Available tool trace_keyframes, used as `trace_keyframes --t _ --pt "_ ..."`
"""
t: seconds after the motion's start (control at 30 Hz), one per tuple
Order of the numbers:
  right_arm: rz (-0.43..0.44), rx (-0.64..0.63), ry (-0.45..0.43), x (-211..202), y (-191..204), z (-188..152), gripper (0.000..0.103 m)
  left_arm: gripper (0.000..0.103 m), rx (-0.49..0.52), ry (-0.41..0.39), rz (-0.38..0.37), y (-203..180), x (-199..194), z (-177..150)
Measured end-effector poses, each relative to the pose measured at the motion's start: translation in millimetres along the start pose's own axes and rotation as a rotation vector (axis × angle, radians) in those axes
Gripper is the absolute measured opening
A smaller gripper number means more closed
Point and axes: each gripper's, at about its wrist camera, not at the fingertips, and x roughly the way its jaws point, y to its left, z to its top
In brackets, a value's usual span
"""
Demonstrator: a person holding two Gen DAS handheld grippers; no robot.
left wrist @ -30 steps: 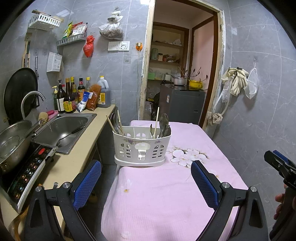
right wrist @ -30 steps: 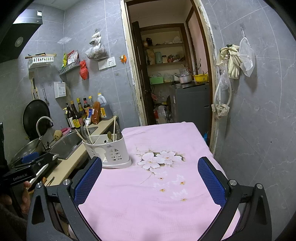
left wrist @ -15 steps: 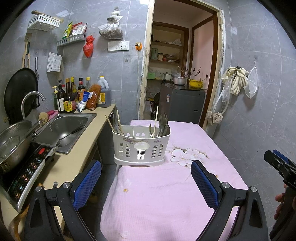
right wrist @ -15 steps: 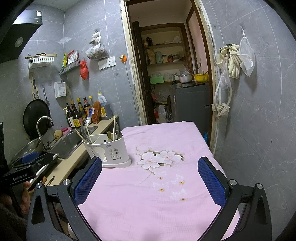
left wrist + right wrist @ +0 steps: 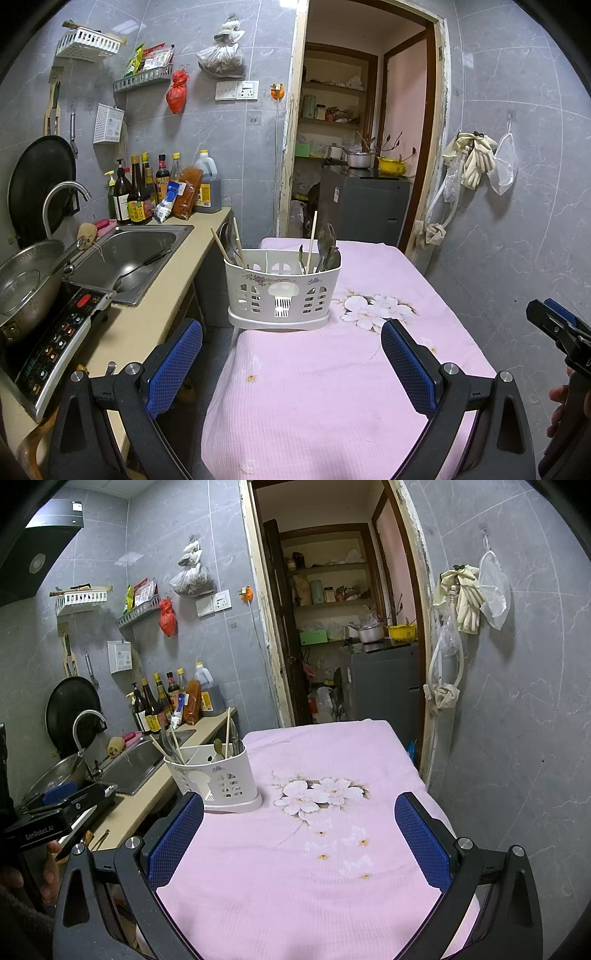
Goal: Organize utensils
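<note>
I'm hovering both empty: left gripper and right gripper fingers spread wide, grasping nothing. Utensil caddy is sitting at the worktop's left edge, chopsticks and spoons standing upright inside, reachable.

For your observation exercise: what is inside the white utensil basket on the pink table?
In the utensil basket, chopsticks lean at its left end, and spoons with one more chopstick stand at its right. The basket wall covers their lower ends and anything lying on the bottom.
</note>
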Motion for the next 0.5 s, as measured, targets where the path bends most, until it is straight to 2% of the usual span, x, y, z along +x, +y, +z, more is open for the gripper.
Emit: trace_keyframes --t 0.5 --pt "0.0 0.001 0.01 -2.0 -0.3 -8.4 0.102 0.098 0.04 0.027 0.008 4.6 -5.2 -3.5"
